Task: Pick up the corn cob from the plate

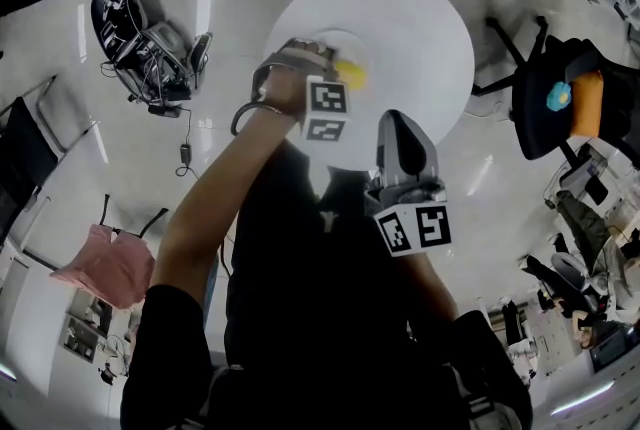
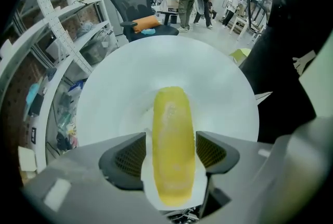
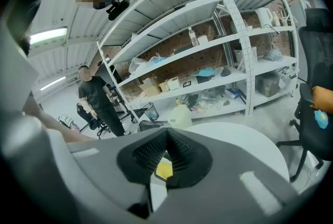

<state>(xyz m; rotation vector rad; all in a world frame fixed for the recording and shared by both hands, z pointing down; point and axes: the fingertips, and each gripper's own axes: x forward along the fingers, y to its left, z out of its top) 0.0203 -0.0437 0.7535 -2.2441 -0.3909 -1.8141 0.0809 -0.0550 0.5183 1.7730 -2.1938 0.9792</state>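
A yellow corn cob lies lengthwise on a white plate that rests on a round white table. My left gripper points steeply down over it. Its jaws stand wide, one dark pad on each side of the cob, with slim gaps showing, so nothing is gripped. In the head view the cob peeks out beside the left gripper. My right gripper hovers nearer to me over the table edge. Its pads meet at the tips, and a bit of the yellow cob shows behind them.
A black office chair with an orange item stands right of the table. Metal shelves line the wall. Black gear lies on the floor at left, and a pink-draped chair stands lower left. People stand far off.
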